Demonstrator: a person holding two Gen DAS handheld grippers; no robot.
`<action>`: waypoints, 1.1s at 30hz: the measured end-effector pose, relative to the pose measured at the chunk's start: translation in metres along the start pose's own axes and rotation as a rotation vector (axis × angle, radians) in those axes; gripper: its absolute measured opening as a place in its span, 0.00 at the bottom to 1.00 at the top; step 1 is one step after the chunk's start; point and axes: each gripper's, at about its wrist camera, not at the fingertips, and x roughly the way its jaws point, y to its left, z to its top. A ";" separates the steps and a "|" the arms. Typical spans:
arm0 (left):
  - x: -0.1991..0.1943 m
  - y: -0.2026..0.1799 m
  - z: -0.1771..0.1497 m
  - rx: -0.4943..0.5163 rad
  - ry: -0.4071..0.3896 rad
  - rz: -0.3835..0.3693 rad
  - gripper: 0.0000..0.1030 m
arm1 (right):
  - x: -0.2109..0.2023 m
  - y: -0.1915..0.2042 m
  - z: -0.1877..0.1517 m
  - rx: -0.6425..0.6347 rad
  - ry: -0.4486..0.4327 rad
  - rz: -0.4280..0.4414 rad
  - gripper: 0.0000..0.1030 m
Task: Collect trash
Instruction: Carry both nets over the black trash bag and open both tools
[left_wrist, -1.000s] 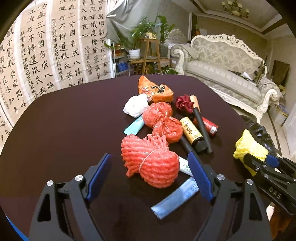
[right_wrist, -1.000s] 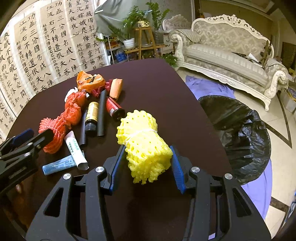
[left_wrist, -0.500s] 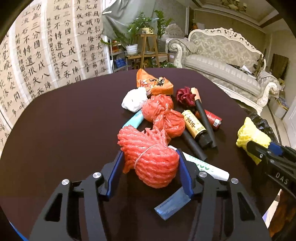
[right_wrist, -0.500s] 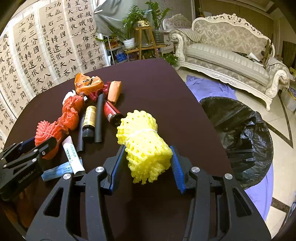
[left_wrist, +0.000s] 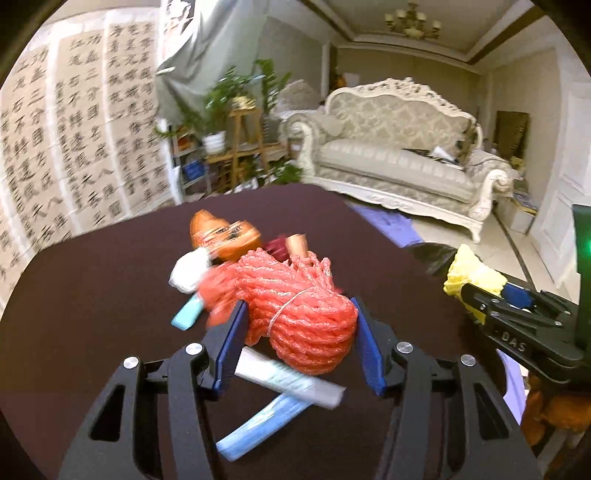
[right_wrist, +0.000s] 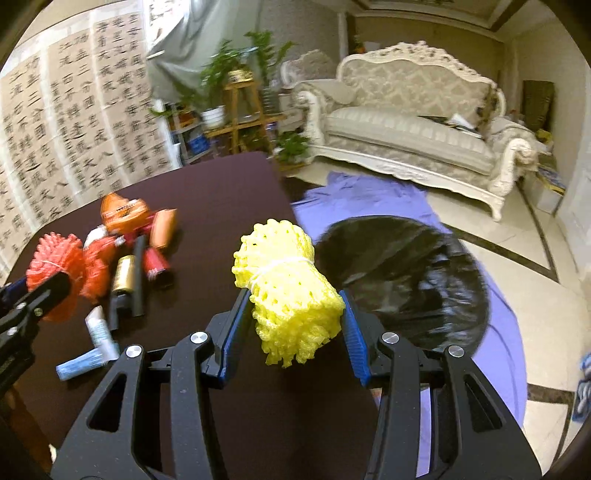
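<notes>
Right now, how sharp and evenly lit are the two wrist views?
Left wrist view: motion blur smears the wall scrolls and table trash, while the red net in the hand-held gripper stays sharper. Right wrist view: the yellow net is crisp, the black bag and scrolls blurred. Both: fisheye bending, dark corners.

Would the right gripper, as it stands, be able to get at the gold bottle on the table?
Probably not: the right gripper is shut on the yellow foam net, so its jaws are full. The gold bottle also lies wedged among other trash, beside a black tube.
</notes>
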 end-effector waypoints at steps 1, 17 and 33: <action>0.002 -0.006 0.002 0.006 -0.005 -0.007 0.53 | 0.002 -0.006 0.001 0.006 -0.004 -0.016 0.45; 0.077 -0.114 0.036 0.127 0.008 -0.119 0.53 | 0.040 -0.090 0.024 0.081 -0.021 -0.133 0.45; 0.126 -0.147 0.041 0.179 0.079 -0.094 0.71 | 0.073 -0.127 0.031 0.127 0.006 -0.145 0.52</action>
